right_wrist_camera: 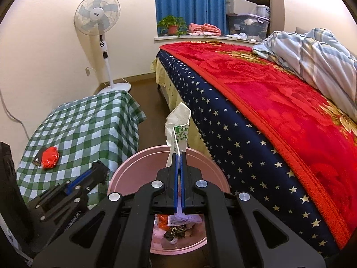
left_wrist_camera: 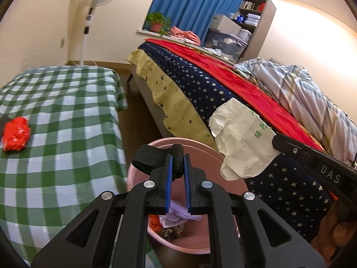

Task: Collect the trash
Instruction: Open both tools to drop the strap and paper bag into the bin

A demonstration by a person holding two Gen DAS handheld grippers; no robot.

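A pink bin (left_wrist_camera: 200, 156) (right_wrist_camera: 142, 158) stands on the floor between the table and the bed, with crumpled trash in its bottom. My left gripper (left_wrist_camera: 177, 156) hangs over it, shut on a black elastic strap (left_wrist_camera: 156, 158). My right gripper (right_wrist_camera: 179, 155) is shut on a crumpled white paper wrapper with green print (right_wrist_camera: 178, 125) (left_wrist_camera: 241, 138), held above the bin's far rim. In the left wrist view the right gripper's finger (left_wrist_camera: 312, 163) reaches in from the right. A crumpled red wrapper (left_wrist_camera: 16, 134) (right_wrist_camera: 50, 157) lies on the green checked tablecloth (left_wrist_camera: 62, 120) (right_wrist_camera: 89, 120).
A bed with a red blanket (right_wrist_camera: 279, 102) and star-patterned navy side (left_wrist_camera: 290, 189) runs along the right. A bundled striped quilt (right_wrist_camera: 316, 53) lies on it. A standing fan (right_wrist_camera: 100, 22) is in the far corner. A small black item (right_wrist_camera: 38, 159) sits beside the red wrapper.
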